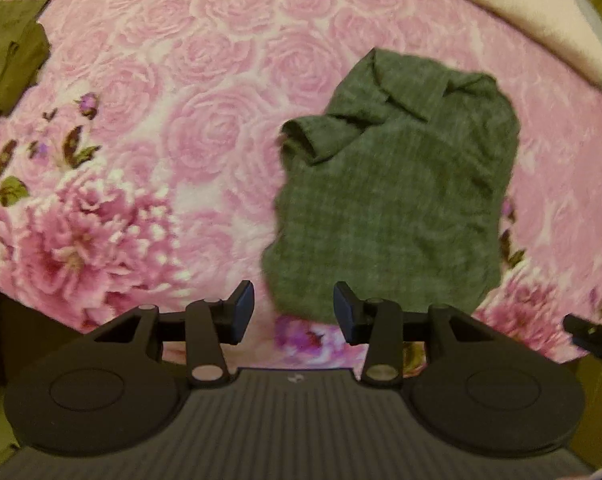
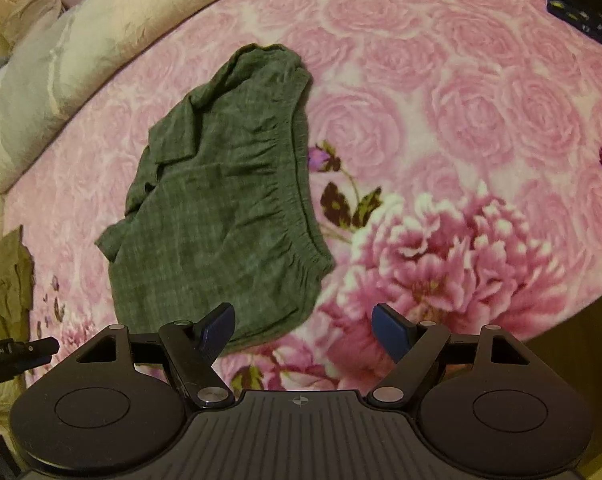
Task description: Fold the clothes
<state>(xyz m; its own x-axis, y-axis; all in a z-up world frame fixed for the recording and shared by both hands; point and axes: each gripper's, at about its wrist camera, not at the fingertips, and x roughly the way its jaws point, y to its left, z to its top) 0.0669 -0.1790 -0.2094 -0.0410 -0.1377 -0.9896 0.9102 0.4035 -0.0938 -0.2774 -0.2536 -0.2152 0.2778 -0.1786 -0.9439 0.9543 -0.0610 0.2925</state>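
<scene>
Shorts of grey-green weave lie flat on the pink rose-print bed cover, just ahead of both tools, with one leg flap turned over on top and the elastic waistband running down the edge nearest my right tool. I judge the step in hand to be taking hold of the near edge for a fold, so I would grip at two well-separated points along that hem, catching every layer, and lift evenly so the cloth does not skew. My left hand-held gripper hangs over the near hem, partly spread, with nothing between its pads. My right hand-held gripper is spread wide and empty, one pad over the hem's corner, the other over bare cover. An olive garment lies well off to my left tool's left.
</scene>
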